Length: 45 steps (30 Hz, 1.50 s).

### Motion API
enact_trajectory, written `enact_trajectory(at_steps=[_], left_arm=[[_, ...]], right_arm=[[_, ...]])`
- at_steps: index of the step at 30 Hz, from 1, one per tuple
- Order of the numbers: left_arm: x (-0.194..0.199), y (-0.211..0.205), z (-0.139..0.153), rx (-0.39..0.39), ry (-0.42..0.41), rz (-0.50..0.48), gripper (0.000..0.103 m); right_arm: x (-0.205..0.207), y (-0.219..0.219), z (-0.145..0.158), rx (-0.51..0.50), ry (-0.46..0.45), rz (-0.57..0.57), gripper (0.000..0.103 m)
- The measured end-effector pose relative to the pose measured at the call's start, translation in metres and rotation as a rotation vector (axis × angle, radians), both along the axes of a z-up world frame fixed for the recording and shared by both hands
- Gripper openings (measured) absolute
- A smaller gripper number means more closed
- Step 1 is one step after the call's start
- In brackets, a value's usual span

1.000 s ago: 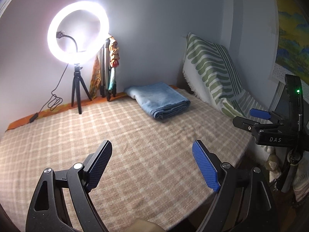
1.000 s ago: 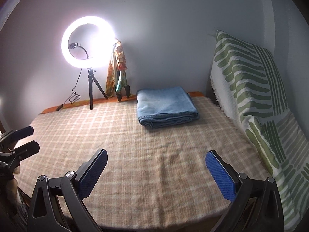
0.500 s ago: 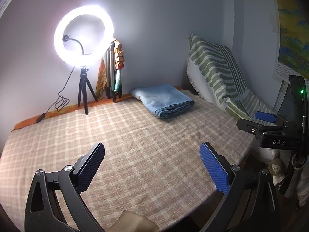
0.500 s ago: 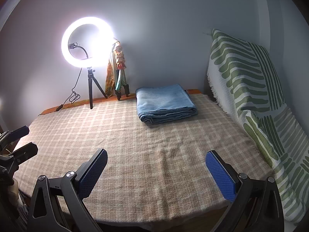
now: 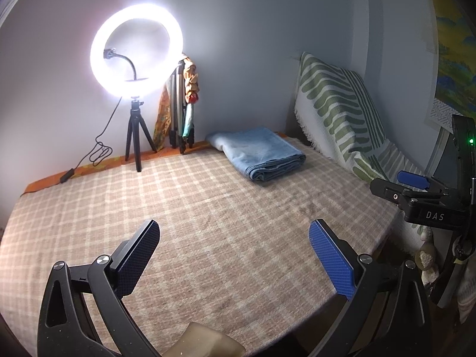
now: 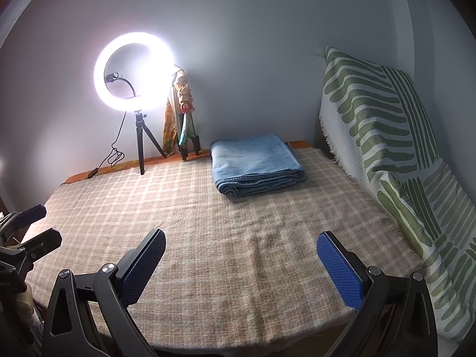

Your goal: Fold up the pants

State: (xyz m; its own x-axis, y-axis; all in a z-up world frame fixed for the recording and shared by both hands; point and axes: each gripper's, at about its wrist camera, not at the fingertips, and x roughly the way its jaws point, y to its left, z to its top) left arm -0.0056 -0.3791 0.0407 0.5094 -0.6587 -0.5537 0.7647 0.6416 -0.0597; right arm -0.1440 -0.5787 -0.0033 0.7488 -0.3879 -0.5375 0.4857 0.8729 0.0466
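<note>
Light blue denim pants (image 5: 258,153) (image 6: 256,164) lie folded into a thick rectangle at the far side of the checked blanket (image 5: 208,214) (image 6: 226,226), close to the wall. My left gripper (image 5: 233,235) hovers over the near edge of the blanket, jaws wide apart and empty. My right gripper (image 6: 241,245) also stands open with nothing between its blue pads, well short of the pants. In the left wrist view the right gripper (image 5: 413,184) shows at the right edge. At the left edge of the right wrist view, the left gripper (image 6: 32,223) appears.
A lit ring light (image 5: 136,55) on a small tripod (image 5: 135,136) stands at the back left, its cable trailing along the wall. A folded tripod with a draped scarf (image 5: 186,104) leans beside it. A green-striped throw (image 6: 386,148) covers the raised right side.
The left gripper's jaws have spread wider apart. Both views have shifted slightly, so the pants and ring light sit a little differently in frame. The pants have not moved.
</note>
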Motion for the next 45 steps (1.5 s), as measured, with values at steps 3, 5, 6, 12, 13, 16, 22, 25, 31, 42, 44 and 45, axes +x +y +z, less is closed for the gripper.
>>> enact_trajectory(at_steps=[3,5,6,12,13,16,22,25,31,42,44,45], left_arm=[[0.0,0.0,0.0003,-0.001,-0.001,0.0,0.1],[0.0001,0.0004,0.0004,-0.002,0.0,0.004,0.101],[0.0,0.0003,0.0004,-0.002,0.001,0.005,0.101],[0.0001,0.0006,0.0005,-0.003,0.001,0.005,0.101],[0.0002,0.0006,0.0004,-0.002,0.0,0.005,0.101],[-0.0005,0.0005,0.0003,-0.002,-0.002,0.006,0.101],[-0.0013,0.0009,0.0,-0.001,-0.004,0.004,0.101],[-0.0016,0.0006,-0.0001,-0.002,-0.004,0.007,0.101],[-0.0011,0.0013,0.0,-0.001,-0.007,0.01,0.101],[-0.0026,0.0026,0.0008,-0.003,-0.015,0.011,0.101],[-0.0023,0.003,0.0013,-0.002,-0.015,0.015,0.101],[-0.0023,0.0032,0.0016,-0.003,-0.016,0.018,0.101]], right_arm=[[0.001,0.0001,-0.0007,0.007,-0.001,0.002,0.103],[0.0013,0.0003,-0.0013,0.008,-0.001,0.003,0.103],[0.0009,0.0003,-0.0015,0.009,-0.001,0.005,0.103],[0.0013,-0.0004,-0.0035,0.023,-0.001,0.005,0.103],[0.0016,-0.0002,-0.0037,0.025,-0.002,0.005,0.103],[0.0018,0.0003,-0.004,0.026,-0.002,0.006,0.103],[0.0047,0.0023,-0.0056,0.025,0.005,0.017,0.103],[0.0061,0.0017,-0.006,0.03,0.005,0.018,0.103],[0.0071,0.0031,-0.0084,0.051,0.003,0.023,0.103],[0.0075,0.0068,-0.0075,0.048,0.004,0.027,0.103],[0.0076,0.0067,-0.0081,0.047,0.006,0.03,0.103],[0.0081,0.007,-0.0085,0.048,0.007,0.03,0.103]])
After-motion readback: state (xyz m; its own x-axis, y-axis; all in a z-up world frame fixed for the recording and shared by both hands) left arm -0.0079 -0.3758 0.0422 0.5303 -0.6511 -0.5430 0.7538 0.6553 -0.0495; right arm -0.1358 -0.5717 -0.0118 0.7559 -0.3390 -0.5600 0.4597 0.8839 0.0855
